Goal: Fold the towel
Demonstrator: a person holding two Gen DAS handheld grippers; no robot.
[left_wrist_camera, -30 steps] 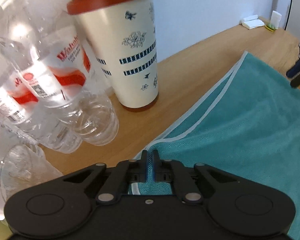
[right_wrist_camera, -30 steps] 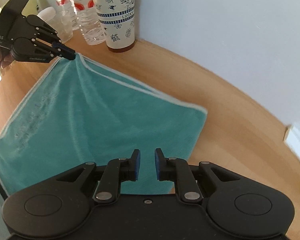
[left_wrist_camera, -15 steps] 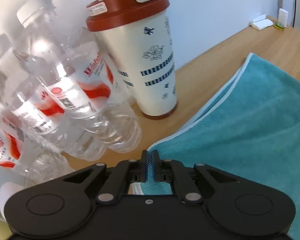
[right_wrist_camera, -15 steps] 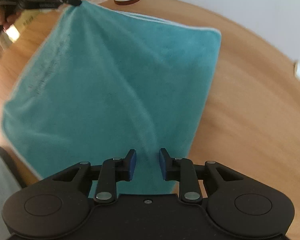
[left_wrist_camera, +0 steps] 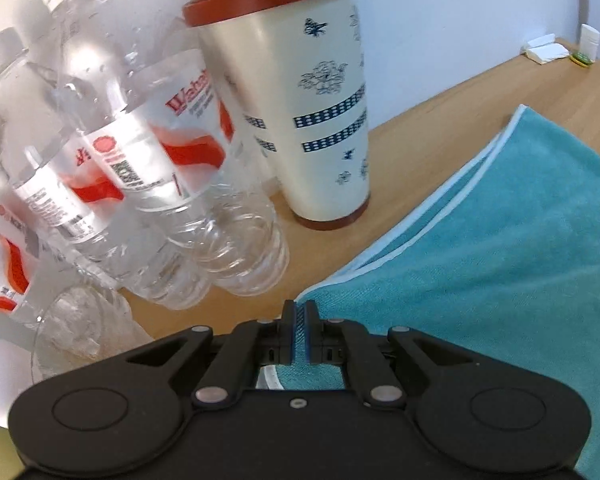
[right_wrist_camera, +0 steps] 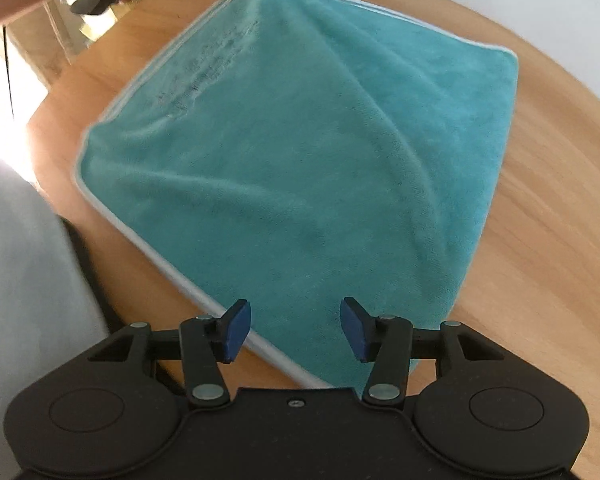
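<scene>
Left wrist: red "Wahaha"-style bottle label point(left_wrist_camera: 180, 152), partly legible.

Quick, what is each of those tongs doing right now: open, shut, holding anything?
Left tongs: shut on a corner of the teal towel.
Right tongs: open, holding nothing, over the towel's near edge.

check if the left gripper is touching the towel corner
Touching. The left wrist view shows the left gripper fingers closed on the teal towel corner; the right wrist view shows that corner pulled up.
</scene>
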